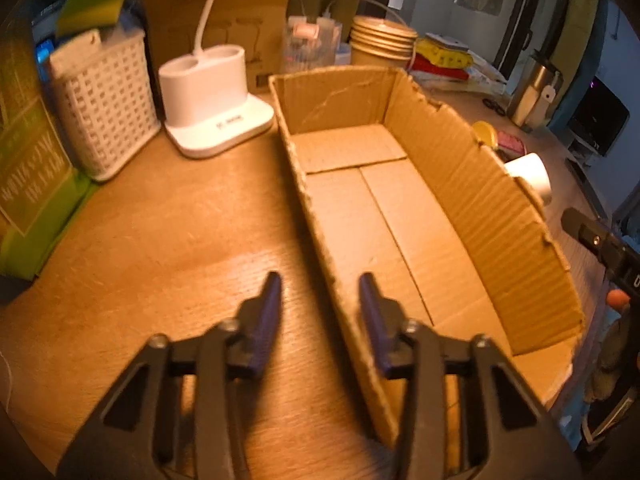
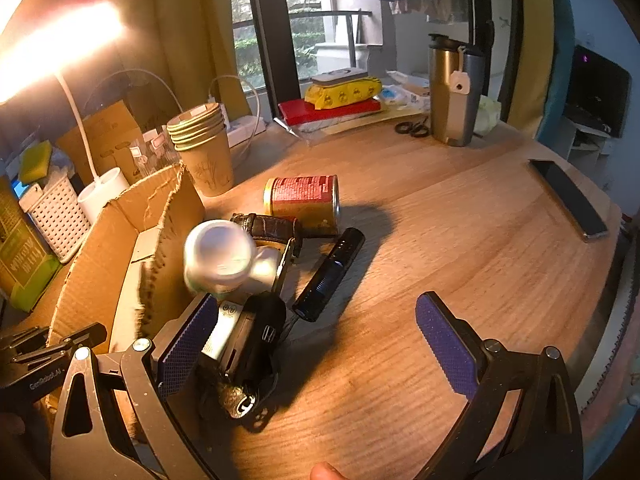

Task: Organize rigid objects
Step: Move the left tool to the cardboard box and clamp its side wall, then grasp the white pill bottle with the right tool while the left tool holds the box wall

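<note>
An open, empty cardboard box (image 1: 420, 208) lies on the wooden table; its torn wall shows in the right wrist view (image 2: 120, 248). My left gripper (image 1: 320, 284) straddles the box's near left wall, jaws a little apart, not closed on it. Beside the box lie a white bottle (image 2: 220, 256), a red and gold can (image 2: 304, 204) on its side, a black cylinder (image 2: 330, 274), a brown leather strap (image 2: 272, 226), a car key (image 2: 262, 328) and a white-labelled item (image 2: 224, 332). My right gripper (image 2: 316, 320) is wide open and empty, its left pad (image 2: 184, 344) next to the key.
A white lamp base (image 1: 216, 108), a white basket (image 1: 108, 100) and a green box (image 1: 28, 184) stand left of the cardboard box. Stacked paper cups (image 2: 204, 148), a steel tumbler (image 2: 452, 88), scissors (image 2: 412, 128) and a phone (image 2: 568, 200) sit farther out.
</note>
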Action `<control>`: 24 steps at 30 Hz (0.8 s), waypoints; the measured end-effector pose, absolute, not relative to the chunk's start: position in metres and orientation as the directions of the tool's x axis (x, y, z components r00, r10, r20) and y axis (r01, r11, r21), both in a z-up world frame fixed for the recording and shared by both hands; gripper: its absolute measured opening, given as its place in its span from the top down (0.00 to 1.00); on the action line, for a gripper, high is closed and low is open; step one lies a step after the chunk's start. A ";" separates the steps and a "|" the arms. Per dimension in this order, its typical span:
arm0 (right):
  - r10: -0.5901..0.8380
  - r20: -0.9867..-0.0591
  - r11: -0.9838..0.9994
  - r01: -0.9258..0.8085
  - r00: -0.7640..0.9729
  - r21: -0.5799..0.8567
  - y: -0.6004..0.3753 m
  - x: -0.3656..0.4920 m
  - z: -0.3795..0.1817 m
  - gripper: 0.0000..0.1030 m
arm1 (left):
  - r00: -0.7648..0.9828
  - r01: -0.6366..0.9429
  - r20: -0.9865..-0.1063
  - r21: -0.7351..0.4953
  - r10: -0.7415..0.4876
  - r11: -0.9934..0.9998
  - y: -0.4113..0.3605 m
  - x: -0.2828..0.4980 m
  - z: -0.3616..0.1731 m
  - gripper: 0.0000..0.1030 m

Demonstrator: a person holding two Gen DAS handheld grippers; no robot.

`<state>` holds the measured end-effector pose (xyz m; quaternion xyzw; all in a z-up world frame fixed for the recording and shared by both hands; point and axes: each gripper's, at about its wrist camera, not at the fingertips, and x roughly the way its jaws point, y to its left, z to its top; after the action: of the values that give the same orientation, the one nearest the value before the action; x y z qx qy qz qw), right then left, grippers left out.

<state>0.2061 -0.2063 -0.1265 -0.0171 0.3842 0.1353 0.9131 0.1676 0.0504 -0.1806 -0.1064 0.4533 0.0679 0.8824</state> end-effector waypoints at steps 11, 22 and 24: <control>0.258 -0.705 0.955 -0.285 0.661 0.083 -0.198 0.215 -0.129 0.02 | 0.575 -0.154 -0.818 -0.123 -0.013 0.980 0.055 0.188 -0.187 0.92; 0.332 -0.675 0.929 -0.351 0.659 0.114 -0.186 0.209 -0.119 0.02 | 0.598 -0.065 -0.801 -0.099 -0.041 0.993 0.058 0.208 -0.185 0.92; 0.345 -0.670 0.923 -0.366 0.658 0.116 -0.181 0.211 -0.117 0.02 | 0.601 -0.064 -0.798 -0.113 -0.052 0.992 0.060 0.208 -0.186 0.92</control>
<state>0.2107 -0.1813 -0.1175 -0.0144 0.3648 0.1951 0.9103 0.2082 0.0597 -0.1857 -0.0648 0.4467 0.0034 0.8923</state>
